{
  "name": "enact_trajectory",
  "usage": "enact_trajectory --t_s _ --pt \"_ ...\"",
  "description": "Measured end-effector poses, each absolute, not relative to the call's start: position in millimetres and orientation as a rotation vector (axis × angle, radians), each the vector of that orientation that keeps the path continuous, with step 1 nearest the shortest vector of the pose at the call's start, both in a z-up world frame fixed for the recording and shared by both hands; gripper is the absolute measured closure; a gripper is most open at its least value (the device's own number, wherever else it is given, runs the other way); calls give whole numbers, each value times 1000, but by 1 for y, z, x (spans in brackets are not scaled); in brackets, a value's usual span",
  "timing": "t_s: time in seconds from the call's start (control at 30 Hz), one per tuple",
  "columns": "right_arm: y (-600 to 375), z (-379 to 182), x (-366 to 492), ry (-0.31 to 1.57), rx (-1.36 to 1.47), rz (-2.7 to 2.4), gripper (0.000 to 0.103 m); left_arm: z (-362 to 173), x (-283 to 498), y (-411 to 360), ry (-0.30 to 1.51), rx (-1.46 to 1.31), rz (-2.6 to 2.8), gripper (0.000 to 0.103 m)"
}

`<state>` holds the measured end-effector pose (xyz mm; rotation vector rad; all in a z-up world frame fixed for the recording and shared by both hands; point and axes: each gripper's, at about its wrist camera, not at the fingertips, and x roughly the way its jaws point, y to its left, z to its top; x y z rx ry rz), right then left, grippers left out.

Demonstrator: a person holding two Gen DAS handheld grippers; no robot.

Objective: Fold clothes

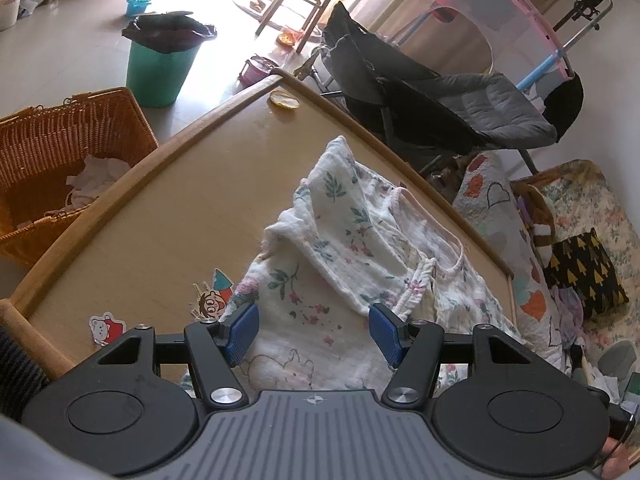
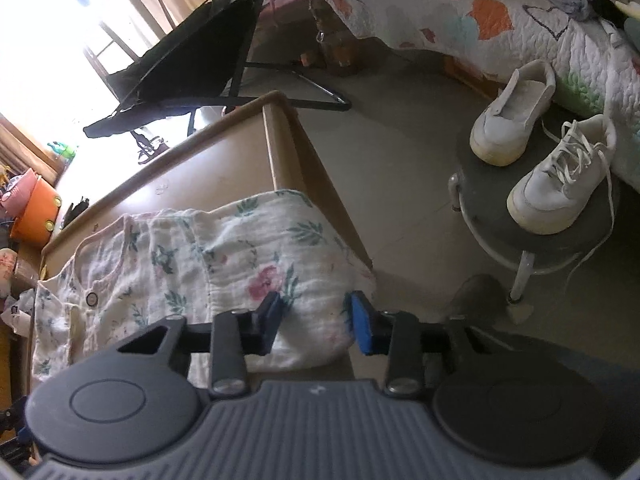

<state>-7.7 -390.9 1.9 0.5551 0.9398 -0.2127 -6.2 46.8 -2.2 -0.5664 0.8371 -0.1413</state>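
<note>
A white floral garment [image 1: 340,248] lies rumpled on the wooden table [image 1: 168,200], one part folded over toward the far side. My left gripper [image 1: 314,332] sits low over its near part, open, blue pads [image 1: 242,330] standing wide apart with cloth under them. In the right wrist view the same garment [image 2: 192,256] shows a neckline and button, and its corner hangs at the table's right edge [image 2: 304,152]. My right gripper [image 2: 316,320] straddles that corner. Cloth lies between its fingers [image 2: 362,322], but I see no pinch.
A wicker basket [image 1: 60,160] with white laundry stands left of the table, a green bin [image 1: 160,68] beyond it. A dark folding chair [image 1: 440,100] is behind the table. Two white sneakers [image 2: 532,148] rest on a stool to the right, by a quilted bed [image 2: 500,20].
</note>
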Motion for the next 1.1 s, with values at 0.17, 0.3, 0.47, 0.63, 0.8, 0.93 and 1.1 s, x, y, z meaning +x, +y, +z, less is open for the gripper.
enact_trajectory --t_s 0.17,0.3,0.47,0.63,0.8,0.93,1.1 --pt "-390 5 -8 937 534 -208 76 -2 -6 46 837 -565 -142 40" --pt "-390 6 -8 933 514 -210 80 -3 -5 46 838 -570 -138 40" --pt "-385 11 -8 921 464 -215 87 -2 -5 47 838 -572 -136 40" --pt "-379 24 -6 888 430 -184 97 -2 -4 49 839 -579 -135 40" --pt "-371 32 -2 873 412 -162 97 -2 -5 51 834 -584 -133 40" --pt "-363 38 0 862 389 -139 97 -2 -5 52 835 -595 -129 40" --pt "-347 46 5 850 345 -97 97 -2 -5 53 830 -609 -130 40"
